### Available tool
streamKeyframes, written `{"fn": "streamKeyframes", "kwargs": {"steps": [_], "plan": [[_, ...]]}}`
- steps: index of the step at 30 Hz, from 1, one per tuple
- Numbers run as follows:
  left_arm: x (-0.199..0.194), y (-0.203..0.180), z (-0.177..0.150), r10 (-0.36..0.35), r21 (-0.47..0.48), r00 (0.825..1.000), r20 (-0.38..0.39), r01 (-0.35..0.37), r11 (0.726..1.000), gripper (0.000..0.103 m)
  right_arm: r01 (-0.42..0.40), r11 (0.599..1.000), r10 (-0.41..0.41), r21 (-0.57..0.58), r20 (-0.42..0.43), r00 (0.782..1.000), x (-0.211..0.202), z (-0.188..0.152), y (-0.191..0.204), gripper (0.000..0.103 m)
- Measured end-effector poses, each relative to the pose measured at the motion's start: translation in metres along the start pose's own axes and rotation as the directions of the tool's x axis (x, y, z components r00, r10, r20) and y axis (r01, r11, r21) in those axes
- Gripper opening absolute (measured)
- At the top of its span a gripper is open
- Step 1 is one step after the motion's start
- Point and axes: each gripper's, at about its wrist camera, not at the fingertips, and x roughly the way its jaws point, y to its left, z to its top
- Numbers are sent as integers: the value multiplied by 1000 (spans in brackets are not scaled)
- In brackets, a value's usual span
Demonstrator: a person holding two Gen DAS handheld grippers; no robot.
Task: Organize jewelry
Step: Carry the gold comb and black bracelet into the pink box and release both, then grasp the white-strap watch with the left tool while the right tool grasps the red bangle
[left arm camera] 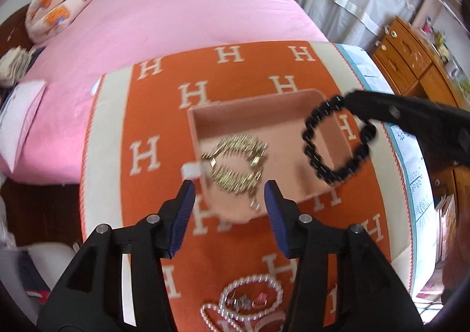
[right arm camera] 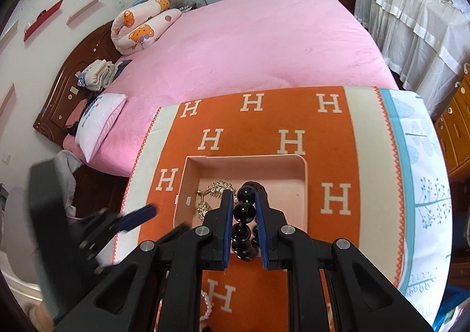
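Note:
A pink open box point(left arm camera: 202, 114) point(right arm camera: 305, 179) sits on an orange blanket with white H letters. A gold spiky bracelet point(left arm camera: 236, 163) point(right arm camera: 216, 189) lies inside it. My left gripper point(left arm camera: 229, 194) is open and empty, just in front of the box and the gold bracelet. My right gripper point(right arm camera: 244, 200) is shut on a black bead bracelet point(left arm camera: 337, 141) point(right arm camera: 243, 211), held above the box's right side. A pearl necklace point(left arm camera: 249, 299) point(right arm camera: 205, 308) with small trinkets lies on the blanket near the front edge.
The blanket point(left arm camera: 147, 126) point(right arm camera: 337, 132) covers a small table next to a pink bed point(left arm camera: 176, 15) point(right arm camera: 249, 38). Wooden drawers point(left arm camera: 417, 67) stand at the right. Pillows point(right arm camera: 100, 123) lie at the left.

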Motion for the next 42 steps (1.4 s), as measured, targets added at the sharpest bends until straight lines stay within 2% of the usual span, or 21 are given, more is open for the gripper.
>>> {"fn": "streamKeyframes", "kwargs": {"steps": [5, 9, 10, 12, 14, 20, 24, 27, 32, 42], "plan": [[-6, 23, -31, -8, -94, 1000, -30, 5, 996, 46, 4, 1000, -5, -9, -47, 999, 35, 5, 4, 15], [-7, 35, -51, -8, -146, 999, -46, 1, 989, 46, 86, 995, -91, -44, -127, 988, 71, 0, 1, 17], [-9, 35, -55, -5, -149, 999, -40, -1, 989, 46, 105, 993, -111, -52, -139, 984, 76, -2, -1, 18], [-15, 36, -63, 12, -149, 1000, -16, -14, 989, 46, 133, 989, -142, -67, -147, 979, 79, -7, -4, 36], [-23, 34, -68, 16, -143, 1000, 7, -14, 990, 46, 141, 987, -150, -80, -121, 981, 73, -13, -6, 40], [-45, 30, -73, -9, -169, 999, 32, 15, 986, 46, 126, 984, -138, -124, -94, 986, 46, -34, -6, 40], [-61, 22, -77, 0, -168, 999, 54, 9, 986, 46, 102, 986, -113, -129, -85, 990, 19, -55, -6, 40], [-68, 16, -84, -5, -157, 1000, 31, 10, 988, 46, 86, 989, -97, -123, -87, 991, -1, -73, -7, 40], [-79, 12, -103, -23, -189, 1000, 13, 25, 982, 46, 70, 989, -84, -132, -96, 992, -29, -110, -10, 40], [-89, 1, -159, -3, -168, 1000, -15, 0, 986, 46, 65, 984, -89, -169, -136, 987, -52, -180, -9, 40]]}}
